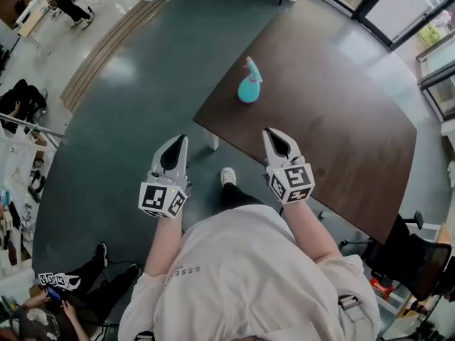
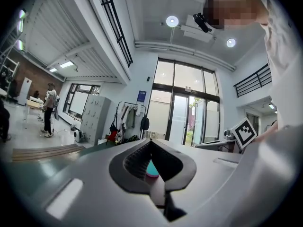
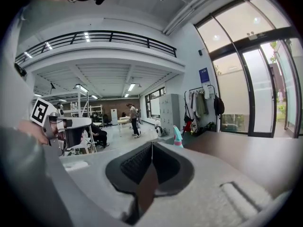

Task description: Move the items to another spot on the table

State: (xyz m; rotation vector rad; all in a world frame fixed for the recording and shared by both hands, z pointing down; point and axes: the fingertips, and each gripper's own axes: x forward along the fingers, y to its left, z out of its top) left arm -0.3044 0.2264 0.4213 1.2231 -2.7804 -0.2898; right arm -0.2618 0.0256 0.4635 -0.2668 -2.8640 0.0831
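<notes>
A teal spray bottle with a pink trigger stands upright near the left edge of the brown table. Both grippers hover short of the table, over the floor and its near edge, well apart from the bottle. My left gripper is shut with nothing in it; in the left gripper view the bottle peeks through the hollow behind the closed tips. My right gripper is also shut and empty, and the right gripper view has the bottle far ahead on the table.
The table's white leg stands just ahead of the left gripper. An office chair sits at the table's right end. A seated person with another marker cube is on the floor at the lower left.
</notes>
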